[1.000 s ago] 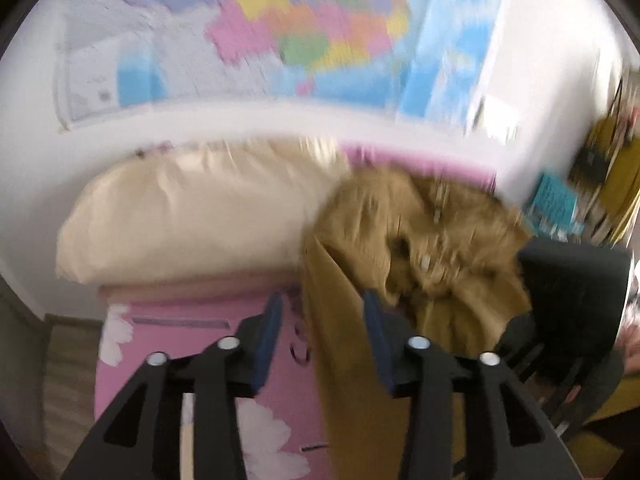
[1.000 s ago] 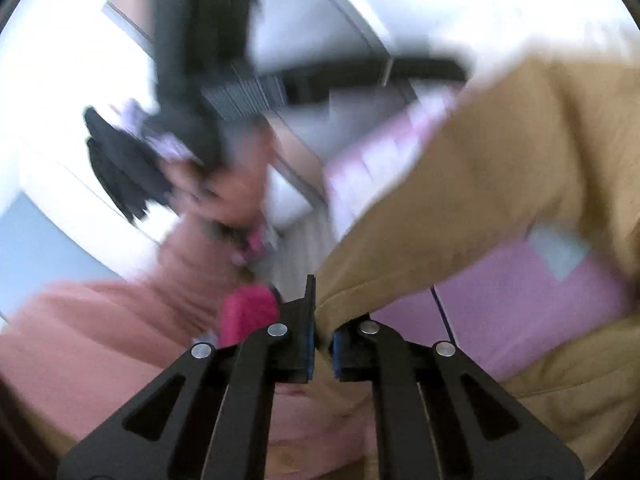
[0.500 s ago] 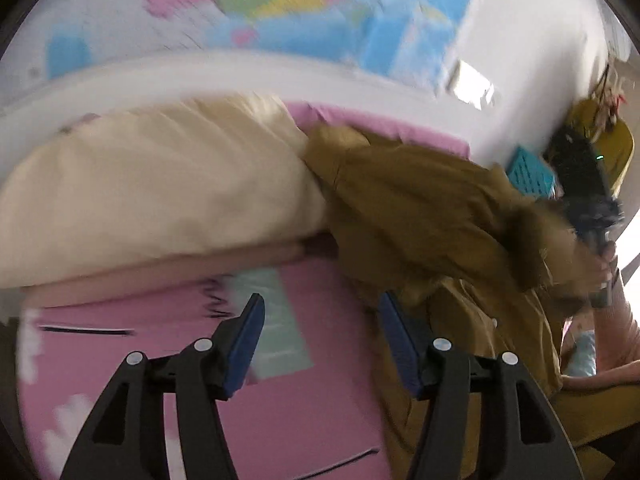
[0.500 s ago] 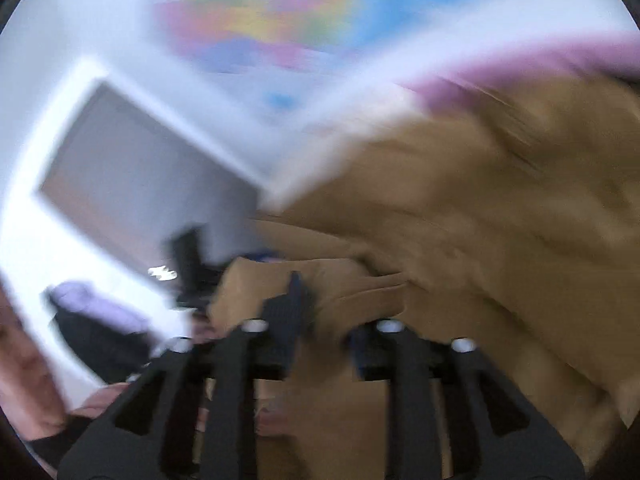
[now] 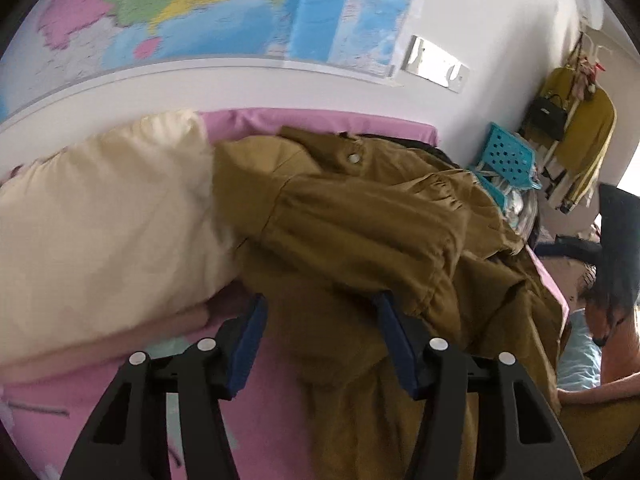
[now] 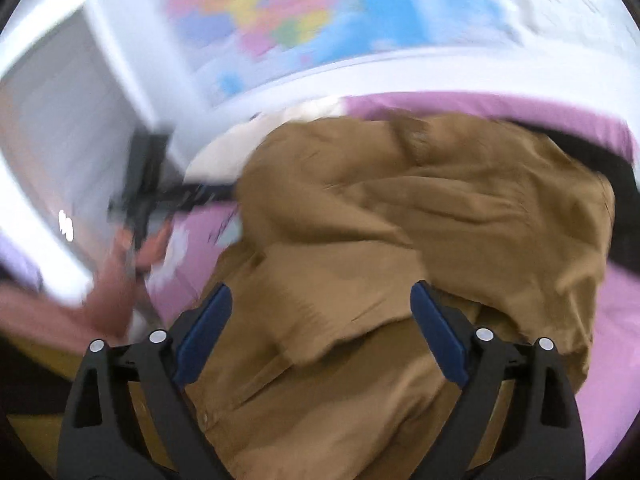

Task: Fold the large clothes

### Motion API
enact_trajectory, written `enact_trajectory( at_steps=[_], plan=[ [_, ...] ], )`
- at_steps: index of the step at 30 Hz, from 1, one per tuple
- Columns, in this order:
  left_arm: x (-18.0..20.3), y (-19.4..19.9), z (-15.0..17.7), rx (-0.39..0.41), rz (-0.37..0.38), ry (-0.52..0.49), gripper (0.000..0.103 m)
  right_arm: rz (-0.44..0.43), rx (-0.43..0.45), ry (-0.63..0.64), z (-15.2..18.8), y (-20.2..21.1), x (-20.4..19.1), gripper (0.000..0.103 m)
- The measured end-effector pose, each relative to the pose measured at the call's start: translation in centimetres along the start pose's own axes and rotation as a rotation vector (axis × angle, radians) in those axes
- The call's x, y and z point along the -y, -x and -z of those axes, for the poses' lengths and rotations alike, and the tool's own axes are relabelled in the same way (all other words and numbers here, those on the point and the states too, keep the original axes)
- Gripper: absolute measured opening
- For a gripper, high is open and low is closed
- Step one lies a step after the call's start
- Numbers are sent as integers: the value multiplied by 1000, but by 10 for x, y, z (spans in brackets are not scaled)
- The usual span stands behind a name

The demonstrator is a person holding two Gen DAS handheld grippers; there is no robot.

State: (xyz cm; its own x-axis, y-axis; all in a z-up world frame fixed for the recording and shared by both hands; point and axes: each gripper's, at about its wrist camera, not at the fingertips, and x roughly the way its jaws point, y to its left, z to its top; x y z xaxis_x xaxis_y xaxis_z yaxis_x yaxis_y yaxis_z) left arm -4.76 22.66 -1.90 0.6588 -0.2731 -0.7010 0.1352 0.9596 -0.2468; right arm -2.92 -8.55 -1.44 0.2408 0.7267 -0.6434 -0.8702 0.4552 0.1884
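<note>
A large mustard-brown jacket (image 5: 360, 220) lies crumpled on a pink bed sheet (image 5: 276, 400), one part folded over itself, a snap button showing near its far edge. It also fills the right wrist view (image 6: 400, 248). My left gripper (image 5: 320, 340) is open and empty, hovering over the jacket's near left edge. My right gripper (image 6: 320, 332) is open wide and empty, just above the jacket's lower part. The other gripper and the hand holding it (image 6: 136, 216) show blurred at the left of the right wrist view.
A cream pillow (image 5: 100, 220) lies left of the jacket on the bed. A wall map (image 5: 220, 8) hangs behind. A turquoise basket (image 5: 508, 156) and hanging clothes (image 5: 580, 136) stand at the right. Pink sheet (image 6: 616, 320) shows right of the jacket.
My right gripper has let go of the jacket fabric and opened wide. The jacket dropped onto the bed in a heap. My left gripper moved in closer over the jacket, still open.
</note>
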Motion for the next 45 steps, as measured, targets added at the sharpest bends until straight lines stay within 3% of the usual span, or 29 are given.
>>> enact_trajectory(
  at_steps=[2,4,7,9,10,12,13,14,15,17,19,22,24,26,27,28,29,32,34,37,39,42,45],
  plan=[
    [-1,-3,-7,-9,28,8,49,84,-31,105,3,-19,-21,98],
    [-2,-4,-14,-10,59,25,49,148,-58,195,5,-38,-30,98],
    [3,-11,-23,-22,44,27,49,222,-111,297,10,-65,-34,95],
    [6,-10,-26,-24,47,32,49,221,-173,280,10,-73,-25,50],
    [7,-10,-27,-26,41,31,49,185,-182,227,5,-70,-18,23],
    [8,-7,-30,-21,33,30,49,-28,-111,39,-7,-43,8,20],
    [8,-5,-30,-18,34,29,49,-92,-59,-27,-11,-27,19,18],
    [7,-3,-32,-13,35,31,49,-222,38,-167,-15,3,43,17],
    [7,-1,-33,-6,40,33,49,-295,106,-266,-17,22,60,17],
    [6,1,-38,6,46,33,50,-312,229,-401,-14,59,93,16],
    [6,0,-46,21,46,36,52,-233,290,-508,-4,80,126,17],
    [5,-11,-61,14,41,58,52,-158,226,-701,24,70,171,21],
    [5,-22,-67,8,12,66,52,-56,167,-793,45,56,193,32],
    [1,-38,-71,-22,-28,85,54,14,106,-834,62,43,204,51],
    [-1,-44,-72,-36,-42,92,54,24,115,-823,67,43,205,52],
    [-2,-50,-71,-48,-55,98,54,22,126,-798,67,45,204,54],
    [-3,-53,-70,-53,-61,101,54,47,142,-757,66,52,198,63],
    [2,-45,-65,-38,-50,80,55,209,187,-587,51,77,173,87],
    [8,-33,-62,-6,-49,43,58,273,233,-478,39,93,154,89],
    [18,-18,-54,15,-48,0,60,281,289,-311,20,101,128,93],
    [26,-12,-46,6,-31,-37,60,304,238,-157,10,88,106,97],
    [43,-20,-37,-32,-32,-121,60,449,115,94,0,44,80,98],
    [55,-44,-37,-94,-20,-167,60,467,-6,166,0,0,89,96]
  ],
)
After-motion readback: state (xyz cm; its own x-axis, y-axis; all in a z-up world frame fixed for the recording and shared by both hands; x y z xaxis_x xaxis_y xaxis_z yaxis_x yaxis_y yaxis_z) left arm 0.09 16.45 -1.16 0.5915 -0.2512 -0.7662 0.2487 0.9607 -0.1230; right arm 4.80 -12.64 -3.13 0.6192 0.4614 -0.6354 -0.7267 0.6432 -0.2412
